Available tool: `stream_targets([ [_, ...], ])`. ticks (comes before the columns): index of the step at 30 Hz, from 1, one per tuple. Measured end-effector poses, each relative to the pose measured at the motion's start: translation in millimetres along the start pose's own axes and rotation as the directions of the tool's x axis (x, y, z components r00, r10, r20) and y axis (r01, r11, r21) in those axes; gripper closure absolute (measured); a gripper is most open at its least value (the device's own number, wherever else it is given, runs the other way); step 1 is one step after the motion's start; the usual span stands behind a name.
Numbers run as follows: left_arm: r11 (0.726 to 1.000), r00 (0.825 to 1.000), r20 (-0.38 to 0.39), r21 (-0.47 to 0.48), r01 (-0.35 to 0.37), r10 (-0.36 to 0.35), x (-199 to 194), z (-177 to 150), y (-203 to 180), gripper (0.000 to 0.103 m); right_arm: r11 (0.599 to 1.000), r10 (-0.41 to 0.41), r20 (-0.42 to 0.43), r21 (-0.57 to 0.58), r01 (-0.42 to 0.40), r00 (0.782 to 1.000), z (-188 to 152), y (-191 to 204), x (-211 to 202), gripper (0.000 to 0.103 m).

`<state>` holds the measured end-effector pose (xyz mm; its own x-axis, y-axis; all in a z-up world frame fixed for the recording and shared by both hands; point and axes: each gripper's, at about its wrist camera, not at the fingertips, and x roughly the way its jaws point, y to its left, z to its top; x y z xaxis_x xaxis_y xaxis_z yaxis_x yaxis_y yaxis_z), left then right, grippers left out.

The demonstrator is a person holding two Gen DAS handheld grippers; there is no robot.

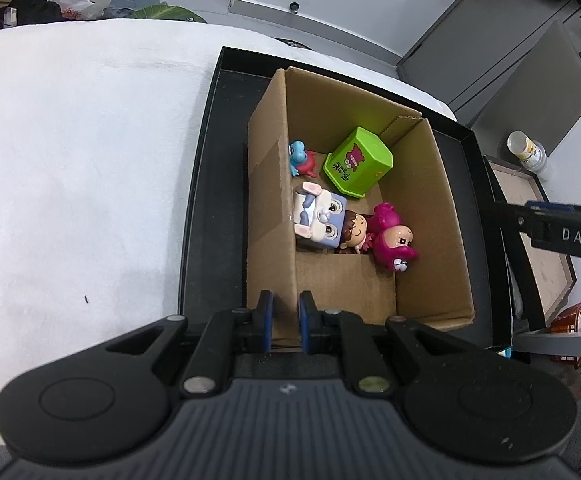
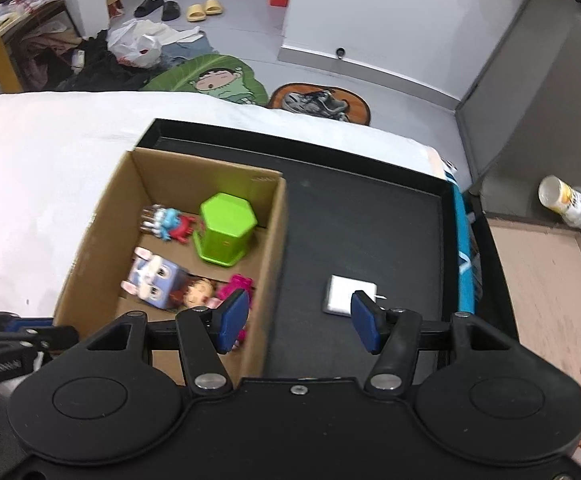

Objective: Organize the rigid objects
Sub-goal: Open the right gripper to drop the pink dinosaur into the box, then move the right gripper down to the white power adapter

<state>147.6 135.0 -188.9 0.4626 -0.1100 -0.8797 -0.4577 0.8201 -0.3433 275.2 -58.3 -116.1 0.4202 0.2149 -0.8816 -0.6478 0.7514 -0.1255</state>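
A cardboard box (image 1: 426, 216) (image 2: 90, 240) stands in a black tray (image 1: 202, 184) (image 2: 362, 232). Inside lie a green hexagonal toy (image 1: 358, 162) (image 2: 224, 230), a blue rabbit cube (image 1: 318, 218) (image 2: 152, 282), a small doll (image 1: 354, 234) (image 2: 196, 294), a pink figure (image 1: 392, 238) (image 2: 238, 286) and a blue-red figure (image 1: 300, 158) (image 2: 170, 226). My left gripper (image 1: 285, 320) is shut on the box's near-left wall. My right gripper (image 2: 298, 322) is open and empty above the box's right wall. A small white flat object (image 2: 344, 298) lies on the tray floor.
The tray sits on a white cloth-covered table (image 1: 70, 168) (image 2: 30, 168). A wooden-framed board (image 2: 550, 288) and a plastic jar (image 2: 566, 204) are on the floor to the right. Grey cabinets (image 2: 538, 80) stand behind. Floor clutter lies beyond the table.
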Motion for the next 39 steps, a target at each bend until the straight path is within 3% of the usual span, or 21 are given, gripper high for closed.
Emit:
stream_targets([
  [16,1.0,1.0,-0.005,-0.002,-0.017,0.017,-0.6,1.9,-0.8,0.092,0.992,0.0,-0.032,0.127,0.004,0.999,-31.6,-56.0,28.6,0.041],
  [39,1.0,1.0,-0.009,0.0,-0.019,0.019,1.2,4.2,-1.3,0.092,0.955,0.084,-0.061,0.291,-0.063,0.995,-27.4,-94.8,88.7,0.041],
])
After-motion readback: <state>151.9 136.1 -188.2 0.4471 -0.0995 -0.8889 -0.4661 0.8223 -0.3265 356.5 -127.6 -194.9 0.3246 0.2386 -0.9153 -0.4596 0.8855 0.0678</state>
